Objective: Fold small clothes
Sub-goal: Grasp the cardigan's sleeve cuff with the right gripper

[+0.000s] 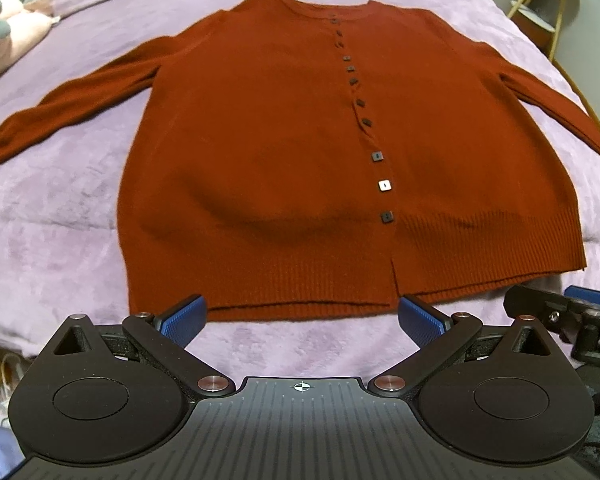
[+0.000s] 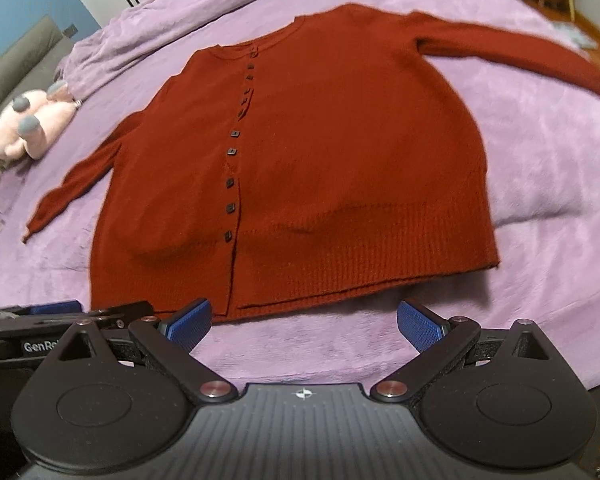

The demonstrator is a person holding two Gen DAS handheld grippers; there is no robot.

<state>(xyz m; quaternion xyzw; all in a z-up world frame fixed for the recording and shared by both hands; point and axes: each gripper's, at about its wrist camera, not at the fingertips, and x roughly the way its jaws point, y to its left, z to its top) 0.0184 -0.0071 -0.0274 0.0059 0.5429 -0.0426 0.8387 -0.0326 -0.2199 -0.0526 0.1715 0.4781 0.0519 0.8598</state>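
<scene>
- Your cardigan (image 1: 300, 152) lies flat and face up on the purple blanket (image 1: 60, 220), buttoned down the front, with its hem toward you and its neck at the far side.
- Both sleeves are spread out to the sides; the left sleeve (image 1: 68, 108) runs out toward the blanket's edge, and the right sleeve (image 2: 520, 52) stretches away at an angle.
- The row of buttons (image 1: 385, 185) runs from neck to hem; one near the hem shows pale, the others dark.
- Your left gripper (image 1: 302, 316) hangs just short of the hem, fingers spread wide, nothing between the blue pads (image 1: 184, 316). The hem's edge sits between the fingertips in the left wrist view, but you cannot tell whether they touch it.
- Your right gripper (image 2: 304, 320) is likewise spread and holding nothing, poised over bare blanket just short of the hem, right of the button line.
- The two grippers sit near each other, side by side; each shows at the edge of the other's view.
- A pink plush toy (image 1: 8, 28) lies on the blanket far left, well apart from the cardigan.
</scene>
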